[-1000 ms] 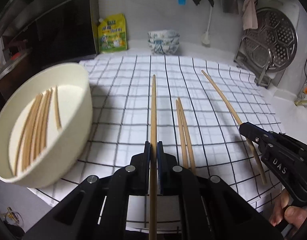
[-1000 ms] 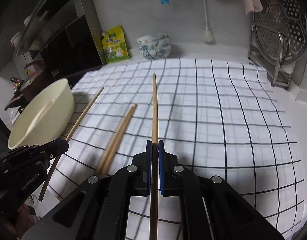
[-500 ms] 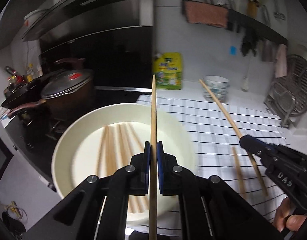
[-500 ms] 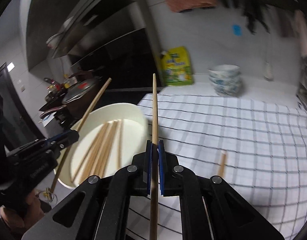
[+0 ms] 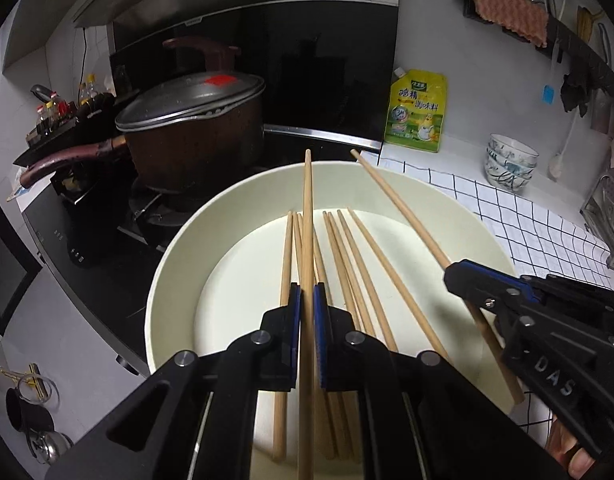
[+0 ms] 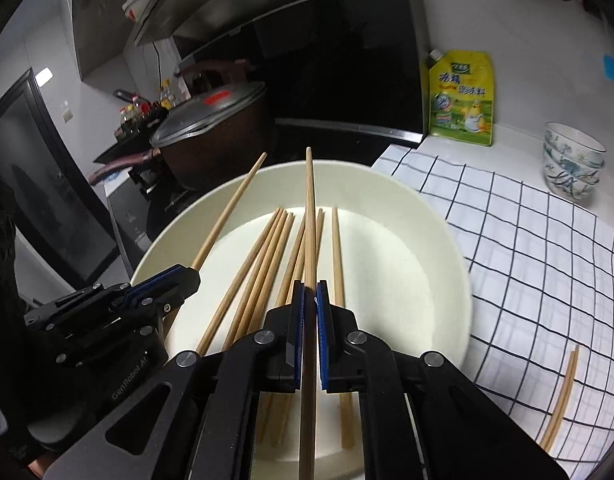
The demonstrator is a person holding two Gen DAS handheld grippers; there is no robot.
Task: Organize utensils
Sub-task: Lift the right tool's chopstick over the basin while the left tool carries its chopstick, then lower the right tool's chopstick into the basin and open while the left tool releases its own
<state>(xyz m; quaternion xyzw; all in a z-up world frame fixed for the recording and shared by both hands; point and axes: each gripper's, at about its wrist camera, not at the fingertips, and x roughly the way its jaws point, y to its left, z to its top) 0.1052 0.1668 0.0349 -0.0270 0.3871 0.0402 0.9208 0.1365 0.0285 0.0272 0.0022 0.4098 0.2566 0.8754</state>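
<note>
A cream round bowl holds several wooden chopsticks. My left gripper is shut on one chopstick, held over the bowl and pointing across it. My right gripper is shut on another chopstick, also over the bowl. In the left wrist view the right gripper shows at right with its chopstick. In the right wrist view the left gripper shows at left with its chopstick. Two more chopsticks lie on the checked cloth.
A dark lidded pot stands on the stove behind the bowl. A yellow seasoning pouch and stacked patterned bowls stand at the back wall. The checked cloth spreads right of the bowl. A metal rack is far right.
Both grippers have carried their chopsticks from the checked cloth leftward to above the bowl, and have come lower and closer over it in the last half second.
</note>
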